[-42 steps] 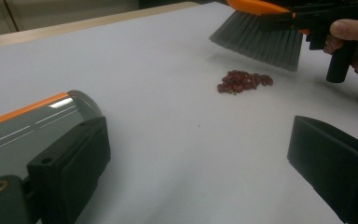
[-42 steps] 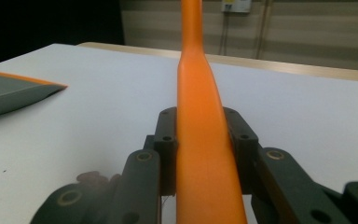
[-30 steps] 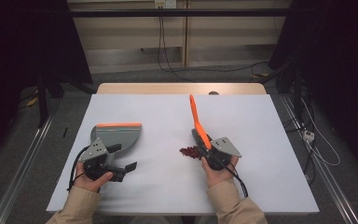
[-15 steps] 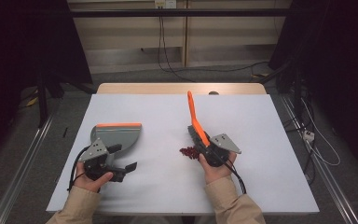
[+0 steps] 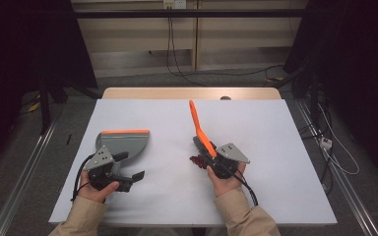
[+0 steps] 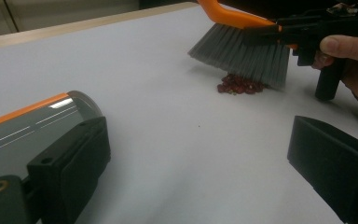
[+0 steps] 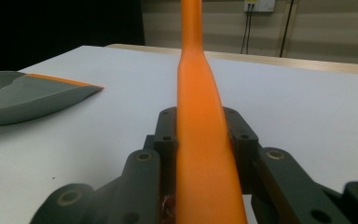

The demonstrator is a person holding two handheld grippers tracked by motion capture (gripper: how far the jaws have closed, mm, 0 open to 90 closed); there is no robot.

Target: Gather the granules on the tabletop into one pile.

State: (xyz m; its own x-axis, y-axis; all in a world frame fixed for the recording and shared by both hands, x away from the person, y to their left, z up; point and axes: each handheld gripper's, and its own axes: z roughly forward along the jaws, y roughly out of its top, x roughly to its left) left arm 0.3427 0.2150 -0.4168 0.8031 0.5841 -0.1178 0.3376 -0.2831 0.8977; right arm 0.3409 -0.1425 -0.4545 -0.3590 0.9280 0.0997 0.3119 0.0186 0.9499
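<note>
My right gripper (image 5: 215, 158) has its jaws pinching the orange brush (image 5: 200, 132), bristles resting on the red crumbs (image 6: 239, 85) on the table (image 5: 275, 128). My left gripper (image 5: 123, 173) stands spread beside the dustpan (image 5: 123, 142) (one jaw touches it, nothing clamped).

Tan sleeves (image 5: 86, 219) are worn. Black grippers (image 5: 115, 178) are topped by grey three-cornered plates (image 5: 232, 152), and black cables (image 5: 248, 191) are trailed.

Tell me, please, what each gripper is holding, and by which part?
The right gripper clamps the brush across its orange handle near the bristles. The left gripper holds nothing; the dustpan lies beside one jaw.
</note>
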